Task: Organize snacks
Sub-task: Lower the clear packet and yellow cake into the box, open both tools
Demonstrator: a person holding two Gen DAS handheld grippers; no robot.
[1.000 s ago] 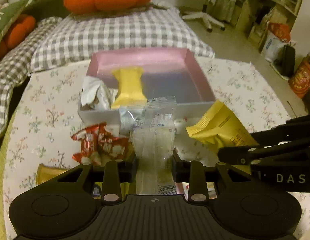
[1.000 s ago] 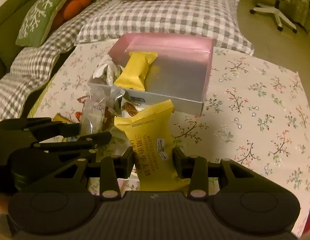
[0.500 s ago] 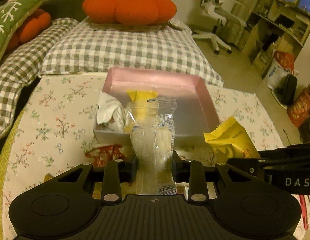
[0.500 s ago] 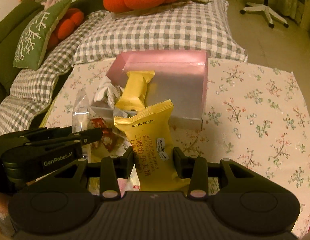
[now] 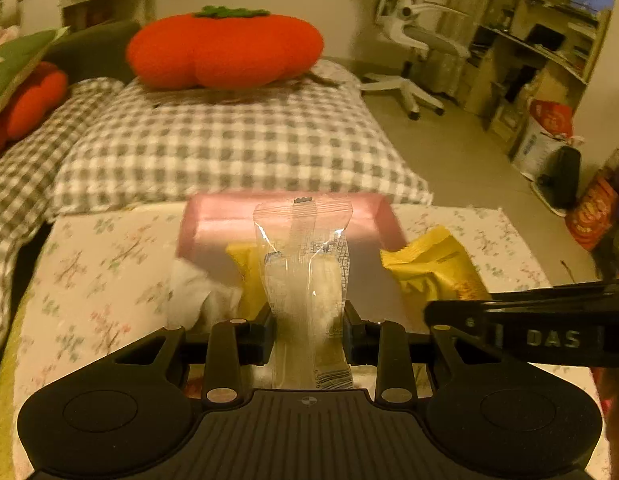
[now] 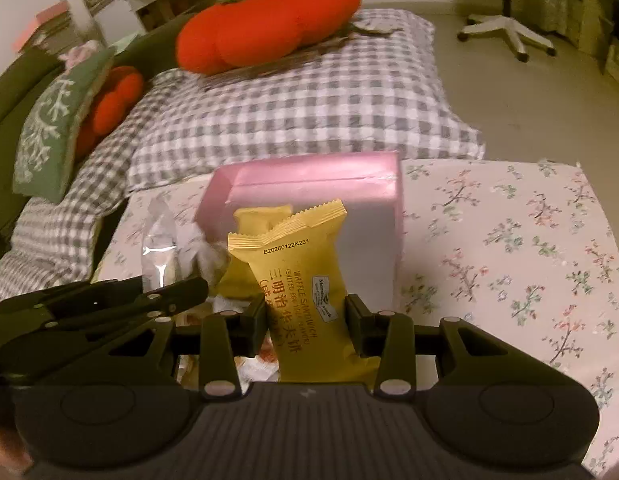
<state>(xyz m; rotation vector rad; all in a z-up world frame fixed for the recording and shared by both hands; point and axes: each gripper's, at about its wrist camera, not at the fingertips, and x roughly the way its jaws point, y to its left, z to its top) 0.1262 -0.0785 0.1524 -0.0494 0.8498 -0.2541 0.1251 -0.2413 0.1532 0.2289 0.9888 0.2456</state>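
Both tools loaded, pink box straight ahead and below

The left tool (image 5: 307, 330) is clenched on a clear-wrapped snack (image 5: 305, 276), its long axis upright along the fingers; beside it on the right, the right tool (image 6: 305, 326) grips a yellow waffle sandwich packet (image 6: 299, 280) the same way, standing on end; beyond both packets lies the open pink box (image 6: 309, 180) on the floral tabletop (image 6: 509, 240), its long side running across the view, with a yellow packet (image 6: 261, 218) and a crumpled white wrapper (image 5: 197, 292) already at its near left end; judged from both views, the left tool sits closer to that filled end and the right tool faces the bare right half, so each packet likely needs to travel forward and down over the near wall; the packets stand well clear of each other.
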